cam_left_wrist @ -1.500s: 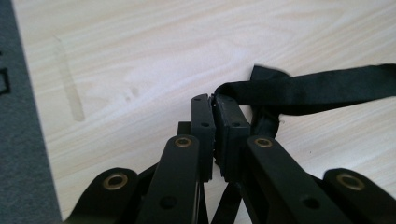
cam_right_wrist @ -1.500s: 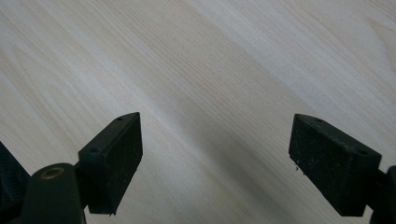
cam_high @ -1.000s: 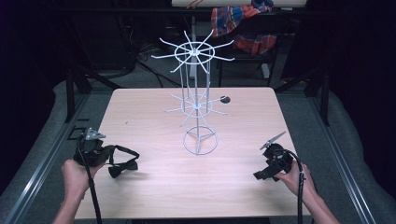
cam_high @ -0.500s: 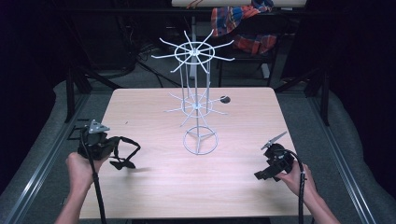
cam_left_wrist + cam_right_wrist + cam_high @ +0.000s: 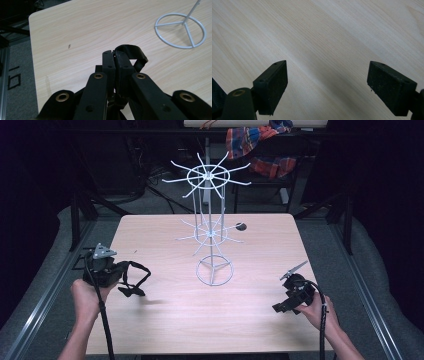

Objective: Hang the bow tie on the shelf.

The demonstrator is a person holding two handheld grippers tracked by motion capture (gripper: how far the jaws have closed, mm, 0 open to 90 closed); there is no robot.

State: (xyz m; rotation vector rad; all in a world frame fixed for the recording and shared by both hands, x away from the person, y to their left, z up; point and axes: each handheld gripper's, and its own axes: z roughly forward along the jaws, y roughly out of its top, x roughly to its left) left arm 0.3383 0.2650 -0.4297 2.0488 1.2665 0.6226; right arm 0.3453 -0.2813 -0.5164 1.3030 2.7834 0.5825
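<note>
Black strap (image 5: 134,279) hangs pinched in the left gripper (image 5: 120,279), held above the near left part of the wooden table (image 5: 165,320) in the high view, its loop drooping toward the tabletop and a shadow lying just beneath it. In the left gripper view the jaws stand pressed together on the strap (image 5: 131,51), which curls out beyond the tips as a glossy black band over the light wood. A person's left hand (image 5: 87,295) holds that gripper from below, with its cable trailing back toward the table's near edge.

White wire rack (image 5: 210,227) stands upright at the table's middle on a ring base (image 5: 180,30), well apart from the strap, its spokes fanning out at two levels. A small dark object (image 5: 241,226) lies just beyond it to the right.

Near the table's right edge the right gripper (image 5: 280,307) rests in the person's right hand (image 5: 312,312). In the right gripper view its jaws stand wide apart with nothing between them but bare wood.
</note>
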